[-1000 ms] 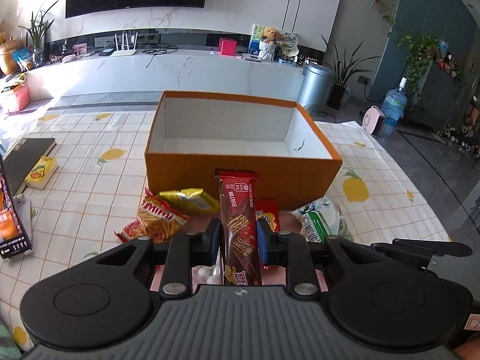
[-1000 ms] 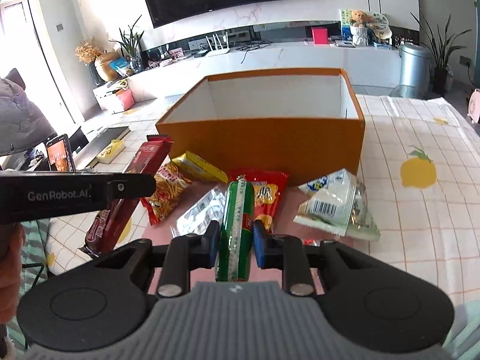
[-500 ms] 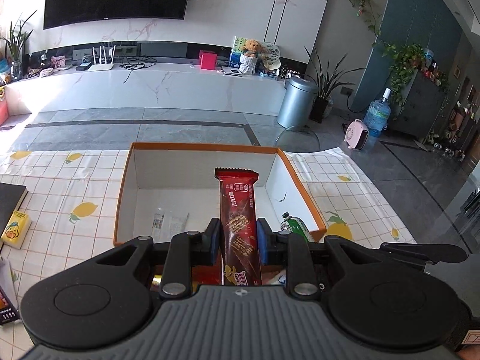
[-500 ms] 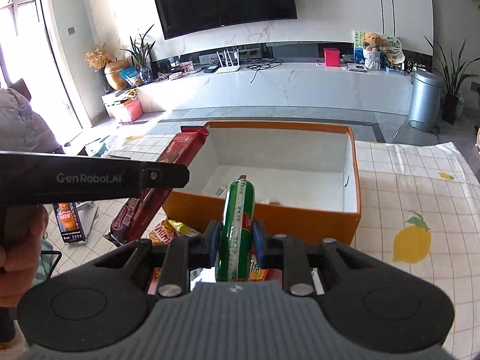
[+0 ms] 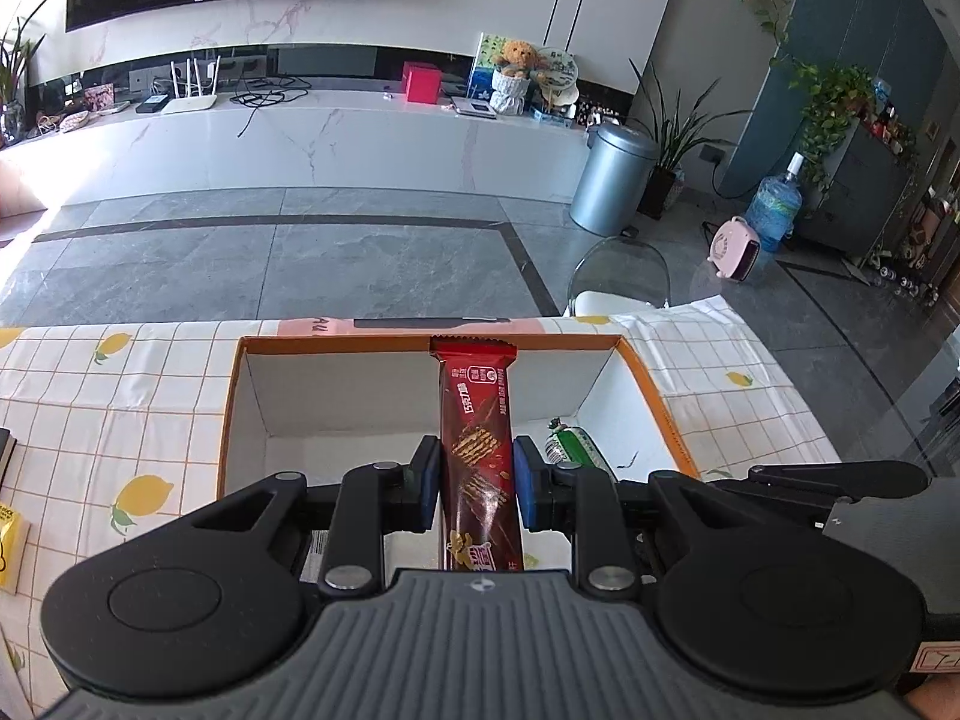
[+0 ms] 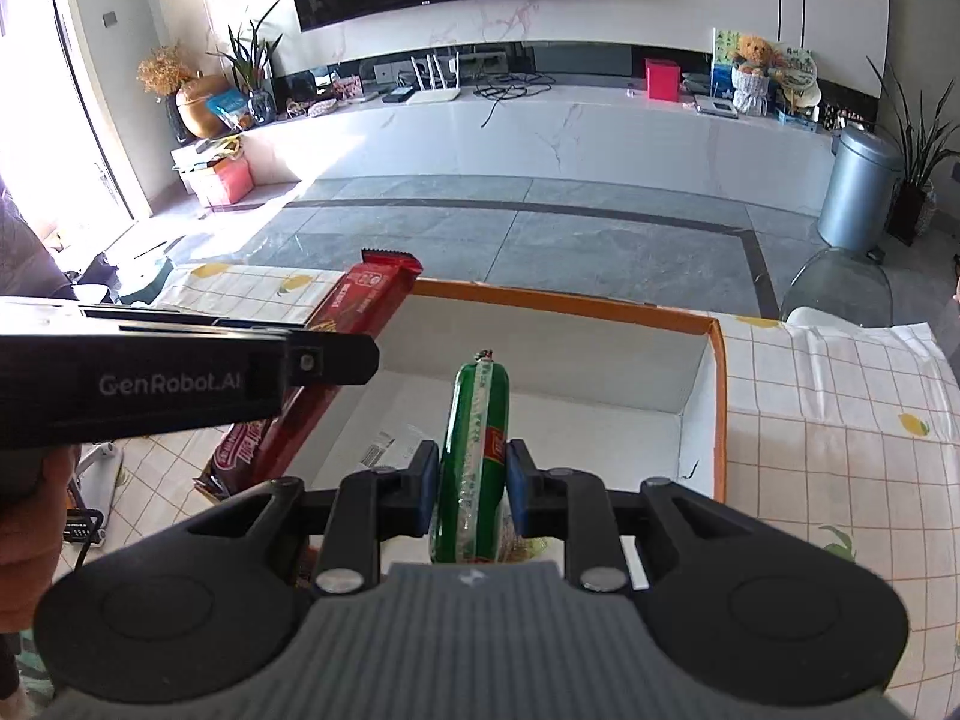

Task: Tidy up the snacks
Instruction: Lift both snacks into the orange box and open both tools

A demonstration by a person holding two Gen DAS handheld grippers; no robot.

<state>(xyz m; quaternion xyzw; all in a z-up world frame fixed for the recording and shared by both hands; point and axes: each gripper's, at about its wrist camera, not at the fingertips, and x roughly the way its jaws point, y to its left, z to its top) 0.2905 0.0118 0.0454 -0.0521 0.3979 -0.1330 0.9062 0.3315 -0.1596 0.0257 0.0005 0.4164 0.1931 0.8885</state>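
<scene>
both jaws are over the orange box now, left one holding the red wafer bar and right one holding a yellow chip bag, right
Not quite. The right gripper holds a green sausage-shaped snack stick, not a yellow chip bag; the right wrist view shows it. The rest stands: the left gripper holds the red wafer bar, both over the orange cardboard box.

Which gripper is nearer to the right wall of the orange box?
Right. The right gripper, shut on the green sausage, is closer to that wall of the orange box; the left gripper, holding the red bar, is beside it, farther away.
</scene>
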